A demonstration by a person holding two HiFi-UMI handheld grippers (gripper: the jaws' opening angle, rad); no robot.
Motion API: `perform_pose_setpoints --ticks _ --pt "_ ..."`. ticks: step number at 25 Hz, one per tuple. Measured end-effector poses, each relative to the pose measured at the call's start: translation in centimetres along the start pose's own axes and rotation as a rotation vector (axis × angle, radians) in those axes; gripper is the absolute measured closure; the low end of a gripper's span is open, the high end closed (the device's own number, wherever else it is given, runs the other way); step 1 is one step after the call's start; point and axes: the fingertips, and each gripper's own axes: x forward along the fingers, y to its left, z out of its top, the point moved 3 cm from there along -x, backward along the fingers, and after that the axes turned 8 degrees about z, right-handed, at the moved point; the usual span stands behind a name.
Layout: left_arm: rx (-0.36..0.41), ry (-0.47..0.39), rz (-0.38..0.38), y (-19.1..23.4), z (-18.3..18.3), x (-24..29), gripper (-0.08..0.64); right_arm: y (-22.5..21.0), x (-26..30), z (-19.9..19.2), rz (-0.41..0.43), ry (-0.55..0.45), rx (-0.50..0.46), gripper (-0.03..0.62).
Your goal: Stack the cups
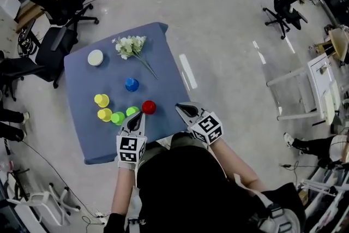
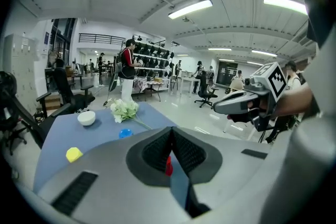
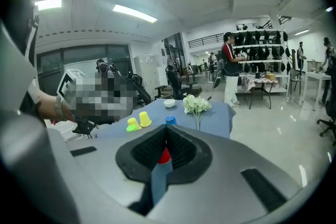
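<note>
Several upside-down cups stand on the blue-clothed table point(image 1: 82, 133): a red cup point(image 1: 149, 107), a blue cup point(image 1: 131, 84), two yellow cups point(image 1: 101, 100) point(image 1: 104, 115) and two green cups point(image 1: 118, 118) point(image 1: 132, 111). My left gripper point(image 1: 138, 115) hovers at the table's near edge, just left of the red cup, shut and empty. My right gripper point(image 1: 179, 108) is to the red cup's right, also shut with nothing in it. In the left gripper view the red cup point(image 2: 168, 165) shows behind the closed jaws of that gripper point(image 2: 171, 131). The right gripper view shows the same red cup point(image 3: 164, 155) beyond that gripper point(image 3: 167, 131).
A white bowl point(image 1: 95, 57) and a bunch of white flowers point(image 1: 131, 46) lie at the table's far side. Office chairs point(image 1: 65, 5) stand beyond the table's left. A white rack point(image 1: 313, 90) is on the floor at the right. People stand far off in the room.
</note>
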Motion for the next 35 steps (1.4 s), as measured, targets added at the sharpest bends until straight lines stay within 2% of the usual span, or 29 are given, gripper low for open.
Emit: perform_pose_setpoints --ticks 11,21,22,25,29,35 --pt "-0.106 0.114 0.226 3.7 -3.9 -1.0 0.551 -1.5 6.8 -1.4 0.219 0.119 -0.035 0.574" --pt "-0.203 0.199 0.457 3.4 -6.7 -3.2 0.551 -2.2 10.6 -4.8 0.436 0.229 -0.118 0.571" --pt "-0.211 0.208 0.471 3.3 -6.9 -3.5 0.551 -2.1 10.9 -5.2 0.454 0.244 -0.125 0.559" --pt "-0.227 0.239 0.504 2.8 -7.6 -4.4 0.551 -1.6 12.0 -6.6 0.494 0.286 -0.148 0.464" --pt "-0.243 0.259 0.534 2.9 -8.4 -4.9 0.551 -1.5 13.7 -8.2 0.493 0.323 -0.207 0.394" --pt "-0.258 0.286 0.543 3.5 -9.8 -5.6 0.551 -1.2 16.0 -10.4 0.462 0.374 -0.296 0.342"
